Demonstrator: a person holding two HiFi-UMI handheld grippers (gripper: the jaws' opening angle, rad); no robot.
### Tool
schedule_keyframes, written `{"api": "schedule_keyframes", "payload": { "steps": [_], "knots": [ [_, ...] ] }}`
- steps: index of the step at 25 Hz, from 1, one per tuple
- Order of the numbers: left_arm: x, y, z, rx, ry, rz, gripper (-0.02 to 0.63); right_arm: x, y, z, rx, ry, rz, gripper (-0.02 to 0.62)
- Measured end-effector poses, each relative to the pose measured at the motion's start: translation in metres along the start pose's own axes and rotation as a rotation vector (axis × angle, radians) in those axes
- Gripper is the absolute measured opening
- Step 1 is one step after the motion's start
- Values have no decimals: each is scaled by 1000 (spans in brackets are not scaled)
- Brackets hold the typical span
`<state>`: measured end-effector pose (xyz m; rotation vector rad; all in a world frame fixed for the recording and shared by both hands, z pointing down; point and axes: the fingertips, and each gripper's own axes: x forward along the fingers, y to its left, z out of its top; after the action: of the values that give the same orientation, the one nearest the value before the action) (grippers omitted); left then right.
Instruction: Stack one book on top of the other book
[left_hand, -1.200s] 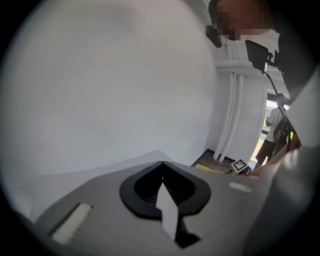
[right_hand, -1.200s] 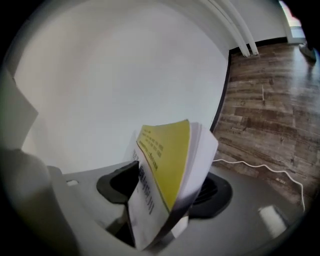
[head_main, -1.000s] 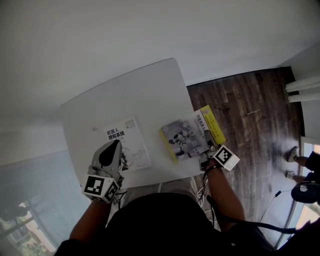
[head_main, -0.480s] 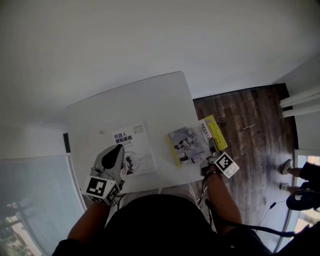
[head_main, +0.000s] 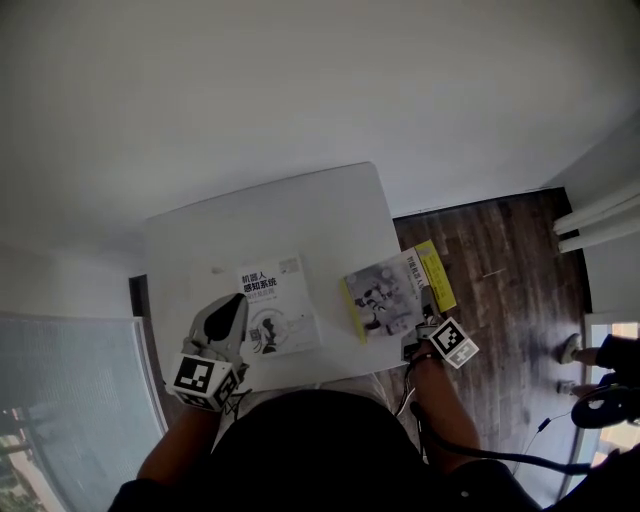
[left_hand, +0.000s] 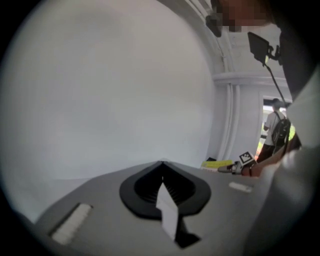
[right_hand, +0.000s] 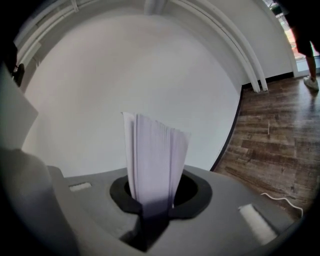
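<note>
Two books occupy the surface (head_main: 290, 215), well apart. The left book (head_main: 280, 318) lies flat near the front edge. The right book (head_main: 395, 295) sits at the right edge, partly overhanging the floor (head_main: 500, 260). The right hand-held gripper (head_main: 420, 327) clamps its near edge. The left hand-held gripper (head_main: 236, 302) is above the left book's left side.

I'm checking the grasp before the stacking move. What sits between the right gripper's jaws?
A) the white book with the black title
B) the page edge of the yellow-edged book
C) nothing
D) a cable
B: the right gripper view shows the right gripper, whose jaws have just been closing, clamped on the page block of the yellow-edged book.
</note>
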<state>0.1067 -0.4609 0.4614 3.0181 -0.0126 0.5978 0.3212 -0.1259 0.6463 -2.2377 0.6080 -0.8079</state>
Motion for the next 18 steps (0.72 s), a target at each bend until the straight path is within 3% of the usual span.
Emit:
{"api": "schedule_keyframes", "payload": {
  "steps": [18],
  "knots": [
    [-40, 24, -6, -50, -61, 21, 5, -17, 63, 14, -127, -59, 53, 71]
  ]
}}
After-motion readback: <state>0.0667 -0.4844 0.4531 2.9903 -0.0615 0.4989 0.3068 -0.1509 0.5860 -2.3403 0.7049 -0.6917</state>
